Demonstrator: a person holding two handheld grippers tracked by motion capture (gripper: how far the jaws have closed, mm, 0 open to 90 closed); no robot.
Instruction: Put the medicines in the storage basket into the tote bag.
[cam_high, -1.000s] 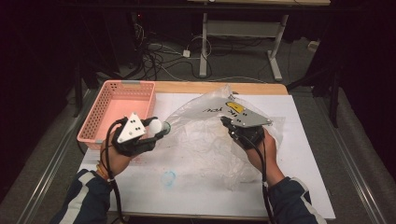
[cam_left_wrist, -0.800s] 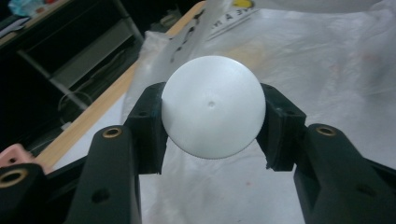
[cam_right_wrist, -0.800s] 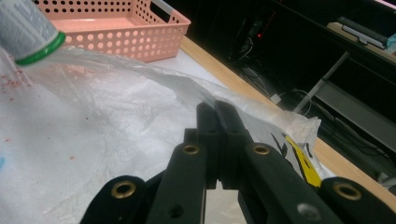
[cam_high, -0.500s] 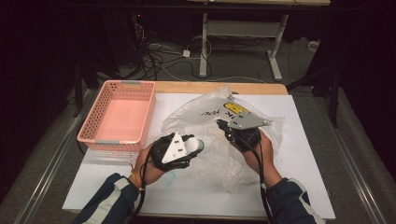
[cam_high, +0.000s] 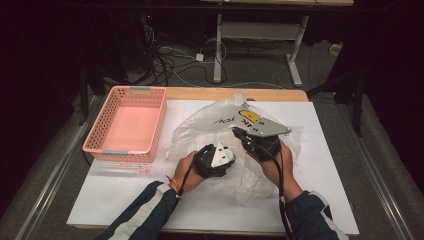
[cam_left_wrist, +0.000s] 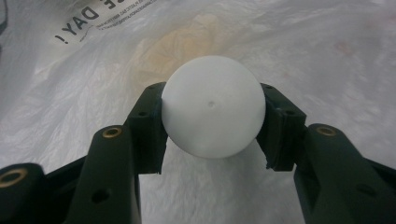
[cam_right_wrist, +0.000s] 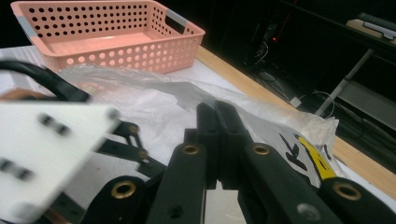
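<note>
My left gripper (cam_left_wrist: 212, 100) is shut on a white ball (cam_left_wrist: 212, 107), one pad on each side of it. It hovers low over a crinkled clear plastic bag (cam_left_wrist: 303, 42) with black print. In the high view the left gripper (cam_high: 231, 151) sits at the bag's (cam_high: 200, 127) near side, close beside my right gripper (cam_high: 237, 132). The right gripper (cam_right_wrist: 217, 114) has its jaws pressed together and appears to pinch the bag's (cam_right_wrist: 154, 102) film, holding its edge raised. The left gripper's blurred grey plate (cam_right_wrist: 46, 149) shows at the left of the right gripper view.
An empty pink perforated basket (cam_high: 127, 150) stands at the table's left, also seen in the right gripper view (cam_right_wrist: 116, 51). A white sheet (cam_high: 325, 165) covers the wooden table. Cables and desk legs lie on the dark floor beyond the far edge.
My left gripper has carried the ball from beside the basket rightward and lower, down to the bag next to the right gripper. The right gripper has stayed where it was.
</note>
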